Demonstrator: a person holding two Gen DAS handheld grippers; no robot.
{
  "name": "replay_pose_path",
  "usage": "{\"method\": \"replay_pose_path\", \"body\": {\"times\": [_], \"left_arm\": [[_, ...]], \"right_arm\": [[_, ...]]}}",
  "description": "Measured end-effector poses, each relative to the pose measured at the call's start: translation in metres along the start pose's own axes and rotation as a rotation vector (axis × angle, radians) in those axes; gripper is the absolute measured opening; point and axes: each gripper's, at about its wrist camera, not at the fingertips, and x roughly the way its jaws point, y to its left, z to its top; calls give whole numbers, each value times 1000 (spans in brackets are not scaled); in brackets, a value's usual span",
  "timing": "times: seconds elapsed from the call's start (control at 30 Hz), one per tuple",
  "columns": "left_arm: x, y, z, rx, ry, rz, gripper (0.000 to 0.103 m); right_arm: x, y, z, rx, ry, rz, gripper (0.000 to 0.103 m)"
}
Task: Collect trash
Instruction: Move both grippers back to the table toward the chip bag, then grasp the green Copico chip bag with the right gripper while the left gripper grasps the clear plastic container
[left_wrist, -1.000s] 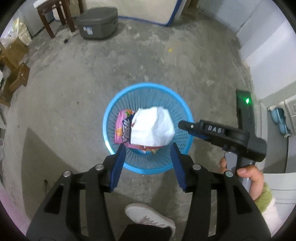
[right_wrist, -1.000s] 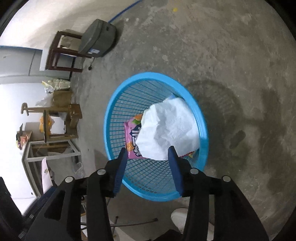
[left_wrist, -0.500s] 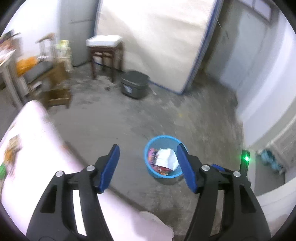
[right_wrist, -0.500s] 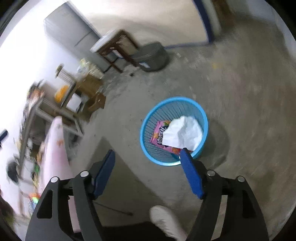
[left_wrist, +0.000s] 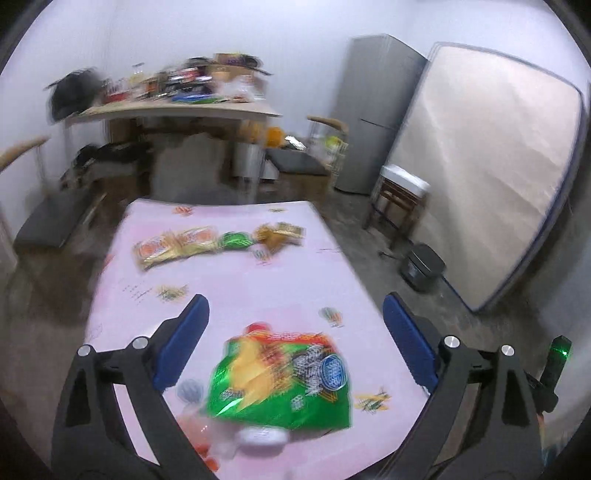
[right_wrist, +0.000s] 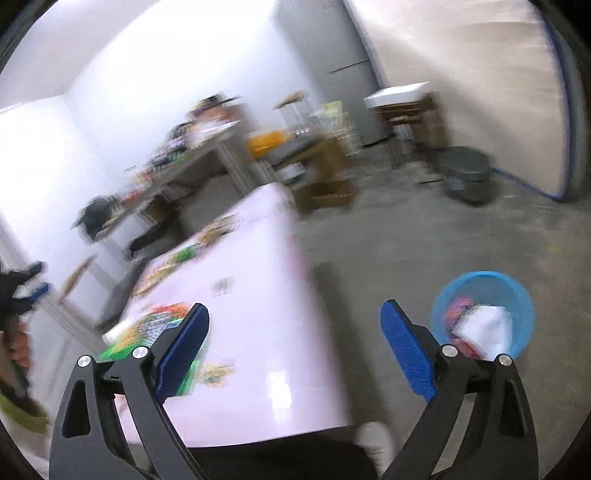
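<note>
Fingers (left_wrist: 404, 343) just spread wide and empty on both your grippers, bin (right_wrist: 484, 314) holds some trash, green bag (left_wrist: 284, 380) between left fingers plus wrappers (left_wrist: 177, 247) beyond remain.

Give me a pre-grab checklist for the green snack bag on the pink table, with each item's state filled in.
1. Left gripper open, its jaws having just been opening, with nothing between them: ok.
2. Right gripper open, also just opening, and empty: ok.
3. Green snack bag lying on the pink table, ahead of the left gripper: ok.
4. Bag's outline sharp enough to aim at: not ok, the picture is blurred.
5. Blue basket on the floor beside the table, with room left: ok.
6. Other wrappers at the table's far end: ok.
</note>
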Motion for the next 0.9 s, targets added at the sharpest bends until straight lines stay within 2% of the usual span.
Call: {"method": "replay_pose_path", "body": {"times": [0.1,0.2,0.27,0.37,0.53,0.67,0.8,0.9], "left_arm": [[-21,40,-23,-79,-26,45,92],[-27,72,-46,-161,-28,56,92],[-30,95,-63,-205,-36,70,92],[-33,119,-85,-239,-44,71,92],[-25,130,-113,-238,-41,39,92],[-14,114,-125,-170,-34,-22,92],[3,93,-132,-101,-7,-29,91],[21,77,-136,-26,17,21,88]], "right_arm": [[21,37,-4,7,106,181,91],[53,62,-18,123,274,377,91],[72,76,-32,207,381,462,91],[94,93,-52,311,498,538,91],[120,109,-76,493,628,559,89],[143,119,-93,646,683,525,89],[162,127,-111,790,731,492,87],[168,133,-119,825,745,449,87]]}}
